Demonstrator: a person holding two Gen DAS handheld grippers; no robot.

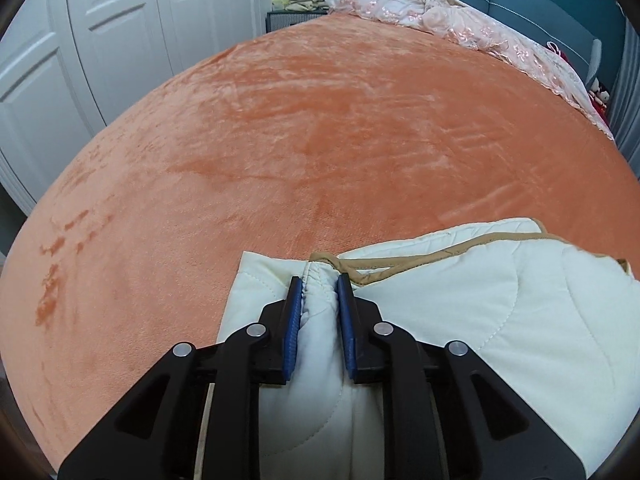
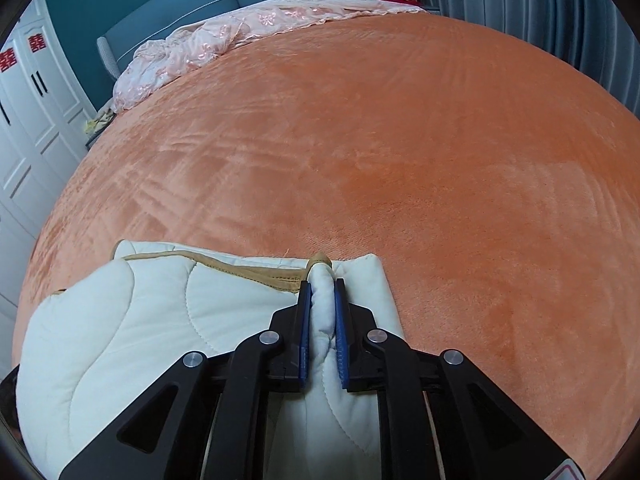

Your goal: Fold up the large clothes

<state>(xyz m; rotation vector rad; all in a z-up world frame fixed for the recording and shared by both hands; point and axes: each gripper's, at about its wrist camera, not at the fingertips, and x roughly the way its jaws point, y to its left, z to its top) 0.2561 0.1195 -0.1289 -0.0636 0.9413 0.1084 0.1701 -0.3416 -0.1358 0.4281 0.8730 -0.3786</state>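
Lying folded at the near edge of a bed covered by an orange plush blanket (image 1: 320,128), a cream quilted garment with tan binding along its edges (image 1: 500,320) is seen in both wrist views. The left gripper (image 1: 320,308), black with blue pads, is clamped on a bunched ridge of the cream fabric at the garment's left end, the pads pressed against the cloth on both sides. The right gripper (image 2: 320,312), of the same make, is clamped on a similar pinched ridge at the garment's right end, where a tan loop of binding shows just beyond the pads. No containers are visible in either view.

At the far side of the bed a crumpled pink embroidered cover (image 1: 440,16) is heaped against a teal padded headboard (image 2: 200,8). White panelled wardrobe doors (image 1: 100,40) are shown large in the left wrist view. Only in the right wrist view are pleated grey-blue curtains (image 2: 540,20) and red paper cut-outs (image 2: 20,56) on the wardrobe doors shown.
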